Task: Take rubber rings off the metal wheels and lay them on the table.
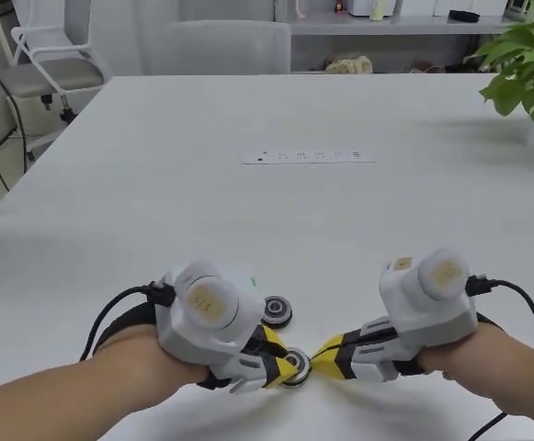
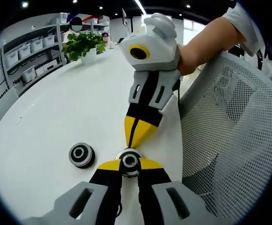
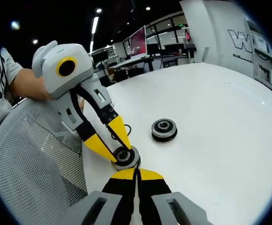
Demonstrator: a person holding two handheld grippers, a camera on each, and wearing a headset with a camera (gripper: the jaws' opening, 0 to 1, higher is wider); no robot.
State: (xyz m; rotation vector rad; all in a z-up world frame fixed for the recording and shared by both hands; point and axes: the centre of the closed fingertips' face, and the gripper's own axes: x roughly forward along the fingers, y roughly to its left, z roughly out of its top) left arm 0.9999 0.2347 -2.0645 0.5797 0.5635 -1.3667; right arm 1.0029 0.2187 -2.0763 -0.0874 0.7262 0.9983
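Left gripper (image 1: 280,366) nearest in head view, right gripper (image 1: 326,352) tip to tip with it over wheel (image 1: 294,360), near table (image 1: 340,230) edge; second wheel (image 1: 276,310) just behind. Left gripper view — jaws narrow, clamped on wheel. Right gripper view — jaws pressed together at rubber ring (image 3: 128,165); pinch unclear. Ring likely soft, stretchy: take by outer lip.

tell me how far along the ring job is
Done: nothing yet. In hand: the left gripper clamps the near wheel on the table; the right gripper, tips shut, touches its rim. Left: pulling that wheel's ring, then the far wheel, which wears its black ring.
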